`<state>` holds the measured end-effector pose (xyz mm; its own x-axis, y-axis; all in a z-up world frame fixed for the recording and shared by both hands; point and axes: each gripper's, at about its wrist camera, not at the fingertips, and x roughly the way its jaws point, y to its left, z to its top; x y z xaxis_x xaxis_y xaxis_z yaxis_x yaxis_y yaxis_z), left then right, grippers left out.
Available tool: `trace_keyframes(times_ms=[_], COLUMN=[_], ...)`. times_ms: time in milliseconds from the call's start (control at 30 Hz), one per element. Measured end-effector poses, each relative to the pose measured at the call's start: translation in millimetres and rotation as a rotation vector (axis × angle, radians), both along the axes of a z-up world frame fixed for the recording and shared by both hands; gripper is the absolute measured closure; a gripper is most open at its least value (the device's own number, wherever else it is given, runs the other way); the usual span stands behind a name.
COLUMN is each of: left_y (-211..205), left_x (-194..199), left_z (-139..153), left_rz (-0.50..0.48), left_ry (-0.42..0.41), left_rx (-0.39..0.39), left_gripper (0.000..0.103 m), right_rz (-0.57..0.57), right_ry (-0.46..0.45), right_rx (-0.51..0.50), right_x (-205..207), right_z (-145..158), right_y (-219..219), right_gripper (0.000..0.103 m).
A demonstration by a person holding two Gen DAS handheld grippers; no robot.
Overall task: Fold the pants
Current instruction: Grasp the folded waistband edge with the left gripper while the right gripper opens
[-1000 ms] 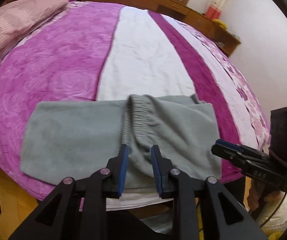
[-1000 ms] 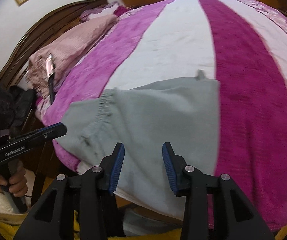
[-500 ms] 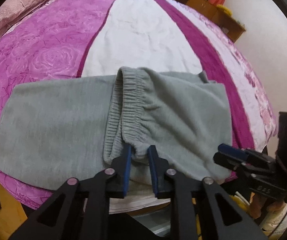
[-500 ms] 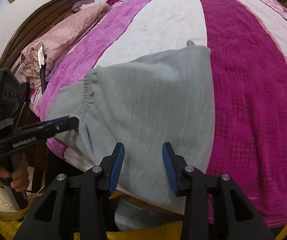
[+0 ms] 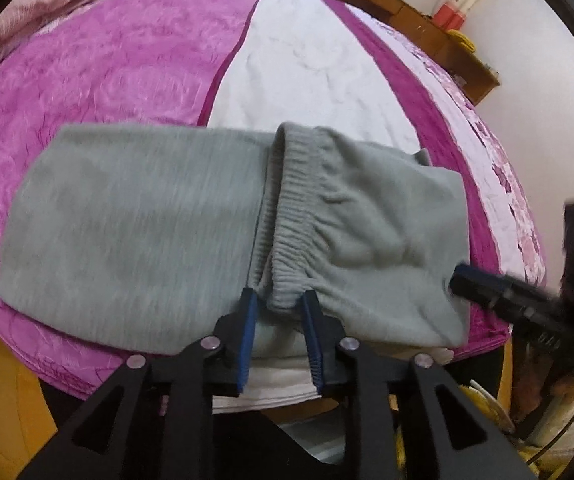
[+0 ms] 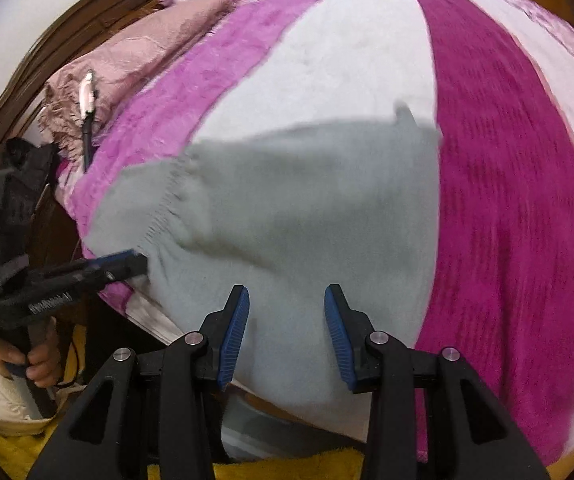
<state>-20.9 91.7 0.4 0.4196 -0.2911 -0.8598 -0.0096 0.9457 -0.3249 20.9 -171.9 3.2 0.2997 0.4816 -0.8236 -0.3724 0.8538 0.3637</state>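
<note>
Plush bedding in magenta and white stripes [image 5: 307, 68] is spread across a wide bed, with a wooden ledge seen at twelve to two o'clock in the left wrist view and a dark wooden headboard [image 6: 43, 60] at ten o'clock in the right wrist view. Broad open bedding is left beyond the garment toward twelve o'clock in both views.

Grey fleece pants [image 5: 139, 228] are laid crosswise at the near edge of the bed, folded over themselves, so that the ribbed elastic waistband [image 5: 299, 204] is seen running from twelve toward six o'clock across the middle of the cloth. The near hem is draped slightly past the mattress edge, above white sheet layers [image 5: 279, 384].

The left gripper [image 5: 277, 300] is pointed at the waistband's near end; its blue ribbed pads have just been opening, and the waistband tip is seen between them, though whether it is pressed cannot be told. In the right wrist view this same gripper is seen at eight o'clock, held by a hand [image 6: 35, 364].

The right gripper [image 6: 287, 300] is held with its jaws apart above the soft grey cloth at six o'clock, nothing clamped. Both views are blurred.
</note>
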Motion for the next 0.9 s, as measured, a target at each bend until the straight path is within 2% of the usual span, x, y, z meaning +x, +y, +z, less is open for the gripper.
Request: trace_keyframes(times_ms=[100,233,367,467,533,600,667,900], left_y=[-2.3,0.9,8.0,7.4,5.2,2.9,0.9,4.4], left_x=[-1.3,3.3,5.6,11.6,17.2,22.8,26.5,28.6], left_z=[4.1,6.3,15.6,18.4,12.2,0.6,-10.5,-22.8], left_rz=[-0.011,-0.001,0.009,0.006,-0.002,-0.006,-0.013,0.004], left_ry=[-0.017,-0.023,-0.046,-0.054,-0.028,0.02,0.057,0.073], left_rx=[0.008,-0.032,-0.087,-0.071,-0.053,-0.036,-0.049,-0.091], left_gripper=[0.078,0.077,0.077,0.065,0.058,0.058,0.058,0.058], right_rz=[0.046,0.148,0.232,0.279,0.302,0.323,0.345,0.396], right_ry=[-0.057,-0.1,-0.078,-0.044,-0.038,-0.038,-0.045,-0.077], right_rx=[-0.008,-0.043,-0.091,-0.099,-0.12,-0.141,-0.172,-0.169], right_x=[13.5,34.8,56.5,68.2,74.0,78.4,81.5,89.8], right_z=[23.3,37.5,26.8,16.9,11.1,6.6,2.6,9.1], right_y=[12.4,42.0,73.5,87.9,96.8,103.6,109.7,112.9], right_gripper=[0.07,0.067,0.067,0.067,0.067,0.067,0.067,0.067])
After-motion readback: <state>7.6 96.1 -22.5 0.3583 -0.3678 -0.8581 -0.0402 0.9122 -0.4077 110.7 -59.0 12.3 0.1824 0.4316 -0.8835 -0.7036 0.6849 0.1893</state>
